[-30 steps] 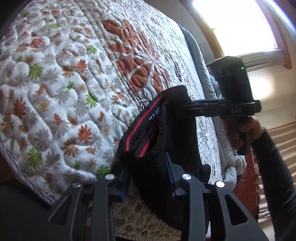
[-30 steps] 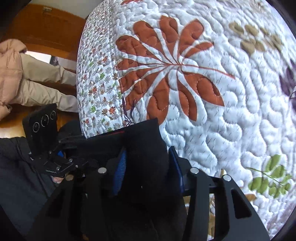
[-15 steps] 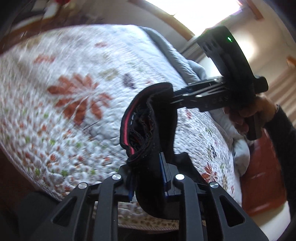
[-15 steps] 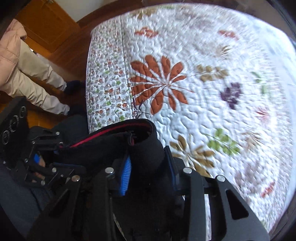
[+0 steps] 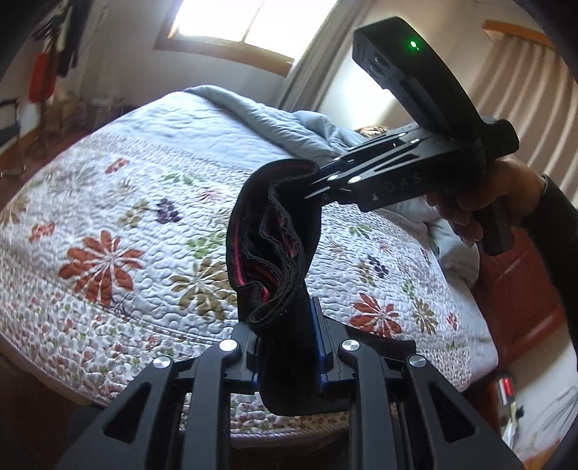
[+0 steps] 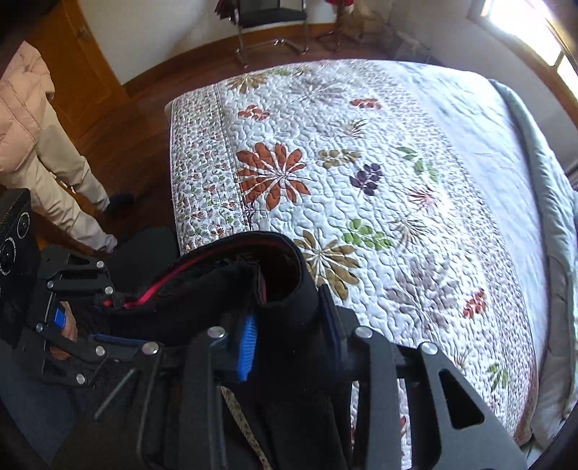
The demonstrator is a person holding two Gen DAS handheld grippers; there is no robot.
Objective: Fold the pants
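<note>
the left gripper [image 5: 285, 347] is clamped on the black pants [image 5: 278, 253], gathered fabric between its blue pads. the right gripper [image 6: 289, 336] pinches the same waistband beside it, a hand [image 5: 480, 206] on its handle. the pants hang in the air above the quilt [image 6: 361, 180]. beyond, a grey blanket [image 5: 274, 123] and a window [image 5: 231, 25].

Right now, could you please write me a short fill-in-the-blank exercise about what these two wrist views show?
1. Both tongs are shut on the black ____.
2. The pants have a thin ____ stripe along one edge.
3. The quilt on the bed is printed with ____.
4. The light on top of the right tongs glows ____.

Missing words: pants; red; leaves; green
</note>
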